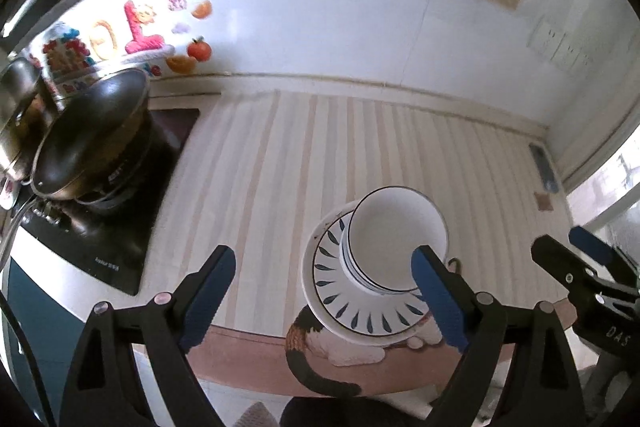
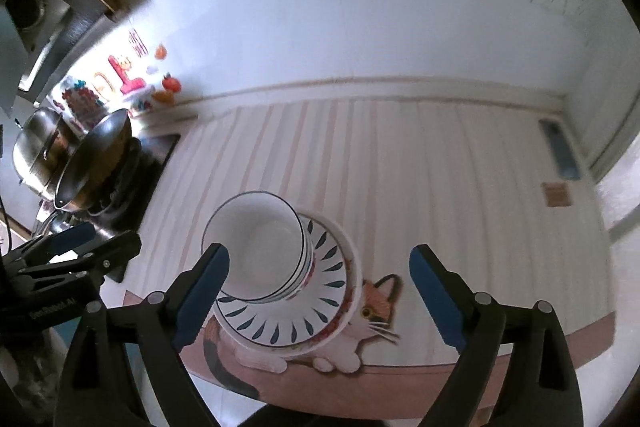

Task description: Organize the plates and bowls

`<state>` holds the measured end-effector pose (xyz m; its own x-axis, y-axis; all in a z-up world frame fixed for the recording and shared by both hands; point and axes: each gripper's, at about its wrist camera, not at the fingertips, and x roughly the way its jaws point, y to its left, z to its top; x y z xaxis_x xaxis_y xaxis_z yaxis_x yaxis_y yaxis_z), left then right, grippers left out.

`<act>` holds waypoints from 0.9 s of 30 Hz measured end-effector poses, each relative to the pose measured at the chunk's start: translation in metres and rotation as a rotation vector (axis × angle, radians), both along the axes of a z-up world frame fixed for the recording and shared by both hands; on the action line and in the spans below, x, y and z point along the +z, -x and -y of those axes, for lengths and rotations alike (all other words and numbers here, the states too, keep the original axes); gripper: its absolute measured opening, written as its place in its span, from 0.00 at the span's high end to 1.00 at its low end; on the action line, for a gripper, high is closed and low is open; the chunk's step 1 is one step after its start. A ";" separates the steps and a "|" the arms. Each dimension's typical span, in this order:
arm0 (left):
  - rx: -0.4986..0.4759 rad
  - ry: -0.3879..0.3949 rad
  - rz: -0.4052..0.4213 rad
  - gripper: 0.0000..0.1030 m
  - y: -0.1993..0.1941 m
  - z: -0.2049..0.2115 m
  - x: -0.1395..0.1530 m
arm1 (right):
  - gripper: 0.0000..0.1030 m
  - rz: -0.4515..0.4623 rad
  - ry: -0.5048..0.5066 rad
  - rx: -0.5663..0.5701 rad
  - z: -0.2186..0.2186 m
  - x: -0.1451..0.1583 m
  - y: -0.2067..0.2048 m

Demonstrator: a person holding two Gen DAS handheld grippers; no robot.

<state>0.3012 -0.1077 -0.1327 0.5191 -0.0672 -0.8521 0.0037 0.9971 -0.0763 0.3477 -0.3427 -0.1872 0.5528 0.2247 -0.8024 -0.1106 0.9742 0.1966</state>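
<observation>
Glossy white ceramic on the stacked bowls [image 1: 396, 235], thin dark rims; same glazed sheen on the leaf-patterned plate [image 1: 344, 307]. Matt striped cloth with a printed cat over the surface [image 1: 280, 155]. Dark, smooth metal on the frying pan [image 1: 92, 131]; bright steel on the pot [image 2: 36, 151]. Matt black plastic claw frames, ribbed blue pads [image 1: 210, 291].

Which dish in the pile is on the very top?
The plain white bowl with the thin dark rim. It sits above the leaf-patterned plate; the other dishes are underneath it.
</observation>
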 end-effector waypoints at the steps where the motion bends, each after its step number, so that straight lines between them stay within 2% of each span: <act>1: 0.005 0.001 0.011 0.13 0.007 0.000 0.004 | 0.07 0.014 0.001 -0.005 0.003 0.005 0.007; 8: 0.048 -0.016 0.100 0.13 0.069 0.002 0.037 | 0.06 0.104 0.014 -0.010 0.013 0.040 0.075; 11: 0.051 -0.051 0.124 0.12 0.101 0.007 0.050 | 0.05 0.141 0.017 -0.011 0.018 0.055 0.114; 12: 0.054 -0.054 0.132 0.10 0.112 0.008 0.054 | 0.05 0.151 0.015 -0.010 0.019 0.059 0.124; 13: 0.059 -0.054 0.140 0.02 0.122 0.008 0.058 | 0.05 0.162 0.015 -0.011 0.020 0.063 0.134; 14: 0.063 -0.053 0.148 0.00 0.130 0.007 0.062 | 0.05 0.175 0.023 -0.014 0.021 0.069 0.147; 20: 0.076 -0.055 0.191 0.00 0.183 0.005 0.083 | 0.04 0.251 0.060 -0.022 0.023 0.103 0.217; 27: 0.068 -0.062 0.248 0.00 0.228 -0.001 0.102 | 0.04 0.309 0.070 -0.036 0.019 0.129 0.274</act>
